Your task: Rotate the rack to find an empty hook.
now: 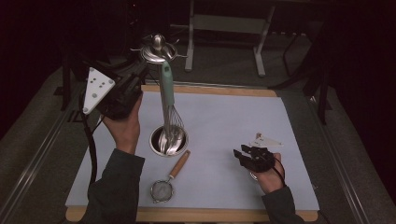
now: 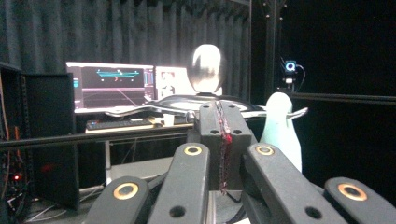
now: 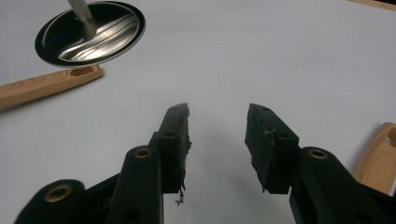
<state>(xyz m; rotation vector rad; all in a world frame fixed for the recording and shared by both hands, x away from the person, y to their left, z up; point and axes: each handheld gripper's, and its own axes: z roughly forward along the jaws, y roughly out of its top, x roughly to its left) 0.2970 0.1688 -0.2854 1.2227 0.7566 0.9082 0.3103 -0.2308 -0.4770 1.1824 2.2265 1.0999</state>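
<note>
No readable text, label, brand or number anywhere. Monitor (image 2: 111, 87) at nine o'clock of the left gripper view: coloured lines and shapes only, lettering too small and blurred to make out. Beside it, a pale sheet (image 2: 169, 81), likewise illegible.

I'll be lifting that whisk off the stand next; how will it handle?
The whisk seems to hang by its handle tip, so it may swing when nudged. Its smooth mint handle looks slippery for jaws. The thin wire loops would likely flex, so the handle is probably the better place to grip.
</note>
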